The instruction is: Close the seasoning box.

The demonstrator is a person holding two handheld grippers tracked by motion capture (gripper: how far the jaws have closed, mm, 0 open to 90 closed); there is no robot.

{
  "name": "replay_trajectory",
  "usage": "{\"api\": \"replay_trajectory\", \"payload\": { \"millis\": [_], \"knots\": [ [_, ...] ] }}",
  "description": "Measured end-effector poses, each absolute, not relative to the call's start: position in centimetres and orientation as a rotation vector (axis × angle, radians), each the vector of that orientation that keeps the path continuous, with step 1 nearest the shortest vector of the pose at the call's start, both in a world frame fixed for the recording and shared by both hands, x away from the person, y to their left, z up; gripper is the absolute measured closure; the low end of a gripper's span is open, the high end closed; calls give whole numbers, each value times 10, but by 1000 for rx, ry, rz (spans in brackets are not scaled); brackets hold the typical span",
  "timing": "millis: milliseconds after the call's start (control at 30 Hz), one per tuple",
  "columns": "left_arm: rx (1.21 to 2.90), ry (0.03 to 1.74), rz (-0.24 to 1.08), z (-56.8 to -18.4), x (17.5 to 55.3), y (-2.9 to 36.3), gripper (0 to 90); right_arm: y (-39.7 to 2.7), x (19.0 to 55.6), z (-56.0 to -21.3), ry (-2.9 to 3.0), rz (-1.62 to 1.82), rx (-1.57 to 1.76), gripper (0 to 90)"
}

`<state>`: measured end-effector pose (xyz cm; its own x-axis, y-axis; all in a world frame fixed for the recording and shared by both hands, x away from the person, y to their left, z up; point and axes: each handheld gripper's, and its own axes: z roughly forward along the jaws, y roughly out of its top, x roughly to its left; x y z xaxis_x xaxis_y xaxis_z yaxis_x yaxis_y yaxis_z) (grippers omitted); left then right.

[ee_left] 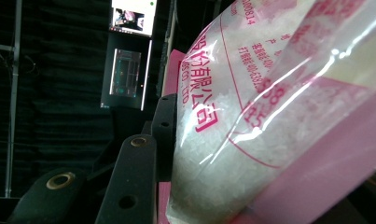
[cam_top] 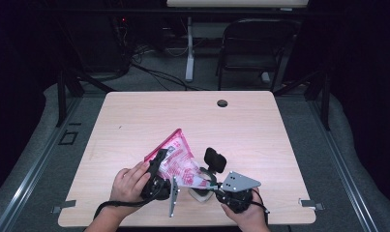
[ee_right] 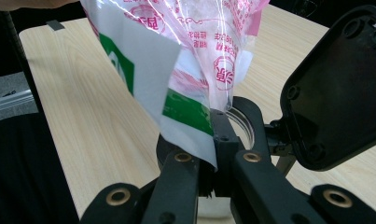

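Pink-printed bag of white granules (cam_top: 179,162) held tilted above table (cam_top: 260,140), mouth over small container (ee_right: 241,122) with open black lid (ee_right: 337,88). Left gripper (cam_top: 159,162) grasps bag body; right gripper (ee_right: 212,140) clenched on its corner. Probably pouring: too steep a tilt spills granules.

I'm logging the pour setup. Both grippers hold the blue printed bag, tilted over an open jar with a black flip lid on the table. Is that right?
Not quite: the bag is pink and red printed, not blue, as the high view shows. The rest stands: the left gripper and right gripper hold it tilted over the open jar with its black lid.
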<state>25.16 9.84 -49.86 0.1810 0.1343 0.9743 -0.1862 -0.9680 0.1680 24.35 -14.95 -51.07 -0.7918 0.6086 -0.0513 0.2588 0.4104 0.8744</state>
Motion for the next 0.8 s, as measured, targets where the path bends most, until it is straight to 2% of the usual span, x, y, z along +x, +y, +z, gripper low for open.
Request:
{"api": "replay_trajectory", "payload": {
  "millis": [800],
  "knots": [
    [2213, -61, 1869, -501, 251, 97, 678, -149, 244, -514, 2312, 1329, 762, 898]
  ]
}}
